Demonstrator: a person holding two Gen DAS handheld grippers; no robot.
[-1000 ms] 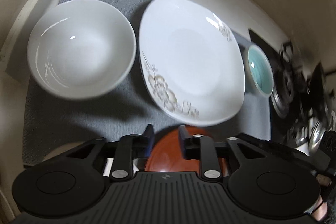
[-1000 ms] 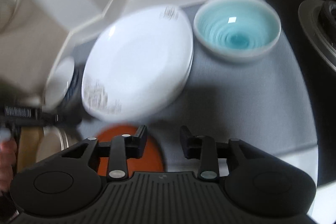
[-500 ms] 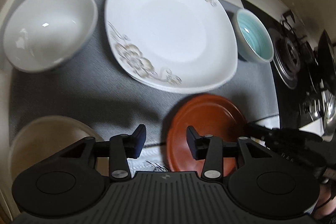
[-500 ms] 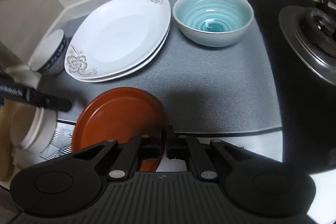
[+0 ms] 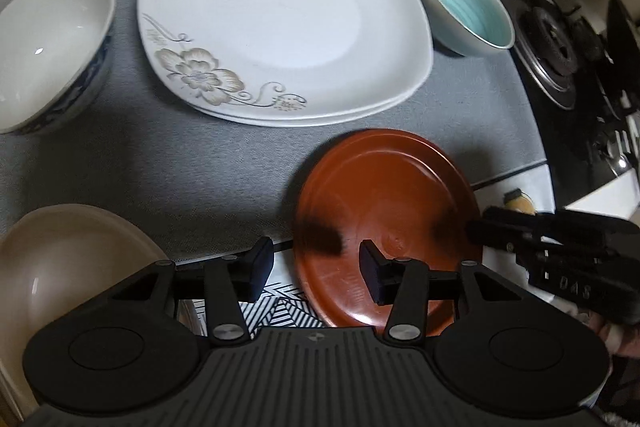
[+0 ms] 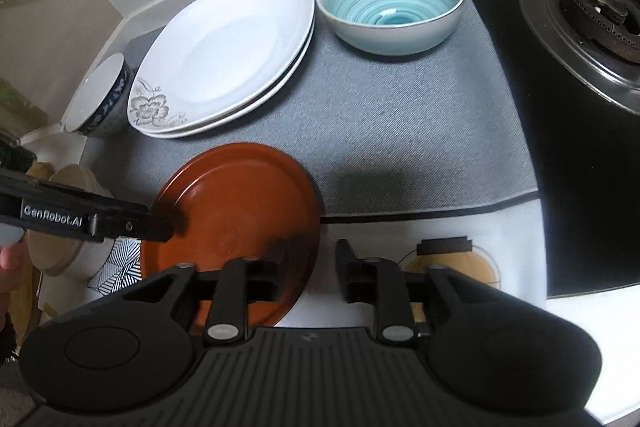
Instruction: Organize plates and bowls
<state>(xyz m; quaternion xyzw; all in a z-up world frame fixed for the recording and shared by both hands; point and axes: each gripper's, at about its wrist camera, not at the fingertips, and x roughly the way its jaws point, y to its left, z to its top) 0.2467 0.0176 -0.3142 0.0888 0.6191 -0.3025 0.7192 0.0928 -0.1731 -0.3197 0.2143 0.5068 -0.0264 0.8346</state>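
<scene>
I had both tools at the red-brown plate [image 5: 384,211], which lay at the front edge of the grey mat [image 5: 192,163] and hung partly over the bench [image 6: 516,227]. The left hand-held gripper [image 5: 316,271] straddled the plate's left rim; its jaws were opening, the rim between them, no pad pressing. The right hand-held gripper [image 6: 308,271] stood at the plate's right rim; its jaws were also opening, one finger over the plate and the other off it, nothing clamped.

Behind the plate lay two stacked white floral plates [image 6: 224,59], with a blue-patterned white bowl [image 5: 48,47] to their left and a teal bowl [image 6: 392,3] to their right. A beige bowl [image 5: 60,279] sat at the near left.

I judged the step in hand to be the pickup of the red-brown plate. The next move called for one tool to close on the rim, lift it level and carry it onto the white stack.
</scene>
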